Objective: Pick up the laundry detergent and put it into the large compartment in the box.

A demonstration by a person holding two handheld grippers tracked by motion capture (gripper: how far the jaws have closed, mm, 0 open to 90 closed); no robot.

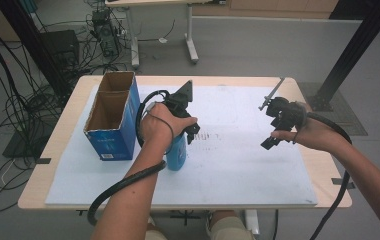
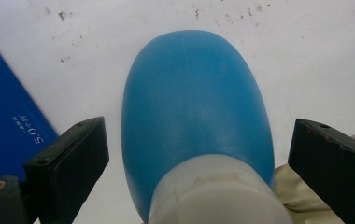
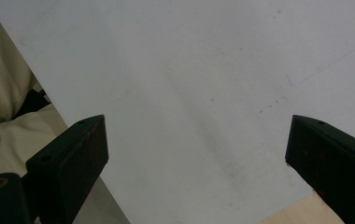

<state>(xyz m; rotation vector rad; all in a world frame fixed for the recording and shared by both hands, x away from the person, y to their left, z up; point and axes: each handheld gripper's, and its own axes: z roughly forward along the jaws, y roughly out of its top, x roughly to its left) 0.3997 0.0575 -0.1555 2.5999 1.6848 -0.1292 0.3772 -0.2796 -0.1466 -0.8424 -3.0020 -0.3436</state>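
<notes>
Left gripper [image 1: 190, 131] sits over one blue bottle [image 1: 177, 154], jaws spread wide on either side of it, not touching. In the left gripper view the bottle [image 2: 196, 116] runs between the two black jaws, white cap [image 2: 217, 193] nearest the camera, clear gaps both sides. Bottle stands on the white mat [image 1: 238, 165], just right of one blue cardboard box [image 1: 113, 135]. Box is open-topped with two compartments, both look empty. Right gripper [image 1: 274, 131] is held well apart on the right side of the mat, jaws also wide apart, nothing between them; right gripper view shows bare mat [image 3: 189, 84] under the jaws. One wooden table [image 1: 58, 150] carries the mat. Two hands, two grippers, one cable trailing from each.
</notes>
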